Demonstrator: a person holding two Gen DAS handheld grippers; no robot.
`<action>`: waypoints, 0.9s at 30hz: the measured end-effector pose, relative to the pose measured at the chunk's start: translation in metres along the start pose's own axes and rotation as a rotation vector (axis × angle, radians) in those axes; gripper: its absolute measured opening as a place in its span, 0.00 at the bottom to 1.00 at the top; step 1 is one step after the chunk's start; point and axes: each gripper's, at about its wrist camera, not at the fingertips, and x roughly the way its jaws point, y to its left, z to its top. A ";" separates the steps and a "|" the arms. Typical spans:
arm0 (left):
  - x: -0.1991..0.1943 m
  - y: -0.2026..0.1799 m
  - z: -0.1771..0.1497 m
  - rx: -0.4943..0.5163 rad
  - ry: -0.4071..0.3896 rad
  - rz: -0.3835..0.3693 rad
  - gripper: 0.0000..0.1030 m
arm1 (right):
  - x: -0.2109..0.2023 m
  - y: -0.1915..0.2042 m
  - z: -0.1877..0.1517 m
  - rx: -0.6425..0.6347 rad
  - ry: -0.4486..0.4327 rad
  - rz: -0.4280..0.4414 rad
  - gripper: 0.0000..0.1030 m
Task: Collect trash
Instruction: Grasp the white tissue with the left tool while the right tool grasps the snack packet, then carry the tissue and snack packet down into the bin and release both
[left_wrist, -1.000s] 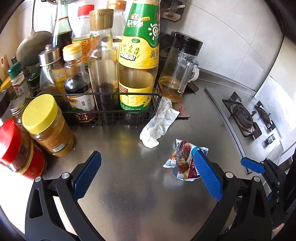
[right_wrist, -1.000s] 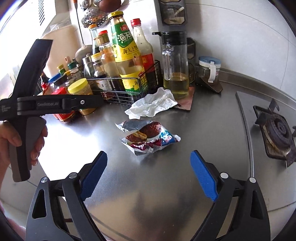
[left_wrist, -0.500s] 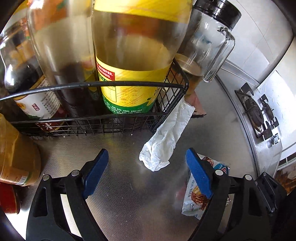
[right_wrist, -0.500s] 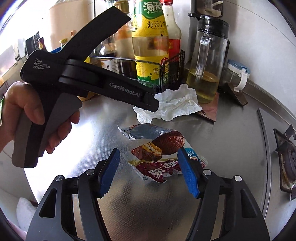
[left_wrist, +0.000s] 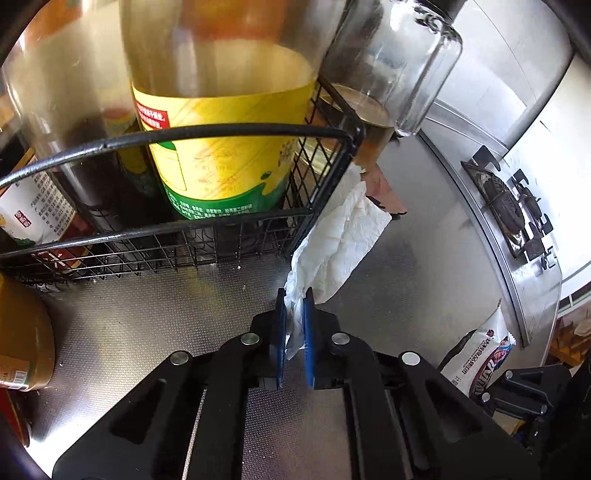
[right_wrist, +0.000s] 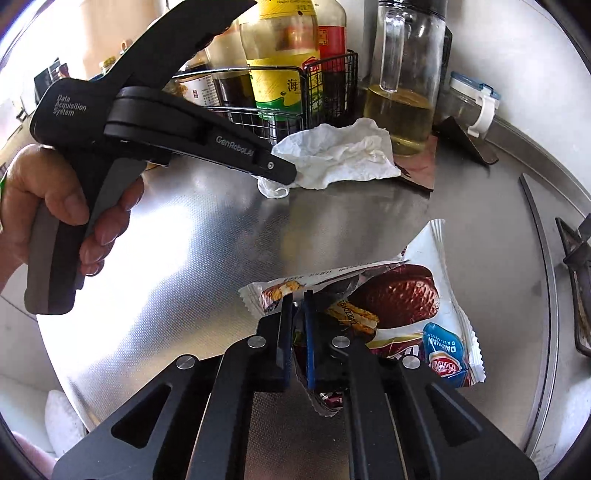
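A crumpled white tissue (left_wrist: 343, 236) lies on the steel counter against the corner of the wire rack. My left gripper (left_wrist: 294, 295) is closing tight on its near end, and the blue pads pinch the paper. From the right wrist view the left gripper (right_wrist: 280, 173) reaches in from the left and its tip meets the tissue (right_wrist: 343, 155). A torn snack wrapper (right_wrist: 399, 295) printed with a chocolate pie lies nearer. My right gripper (right_wrist: 297, 295) is closing on its left edge, with the foil pressed between the pads. The wrapper (left_wrist: 480, 354) also shows at the lower right of the left wrist view.
A black wire rack (left_wrist: 258, 129) holds a yellow-labelled bottle (left_wrist: 221, 155) and other sauce bottles. A glass oil jug (left_wrist: 399, 74) stands to its right. A gas burner (left_wrist: 506, 206) sits at the far right. A jar (left_wrist: 22, 332) stands at the left. A person's hand (right_wrist: 55, 199) holds the left gripper.
Both grippers came down toward the counter and went from wide open to shut. The left one took hold of the tissue and the right one took hold of the wrapper's edge.
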 end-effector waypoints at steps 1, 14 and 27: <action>-0.002 -0.001 -0.002 0.005 -0.005 -0.001 0.04 | -0.003 -0.003 -0.002 0.018 -0.001 0.008 0.06; -0.073 -0.050 -0.057 0.032 -0.087 0.003 0.04 | -0.077 -0.026 -0.042 0.149 -0.095 0.108 0.04; -0.148 -0.127 -0.172 0.031 -0.097 -0.009 0.04 | -0.169 -0.015 -0.133 0.213 -0.101 0.224 0.04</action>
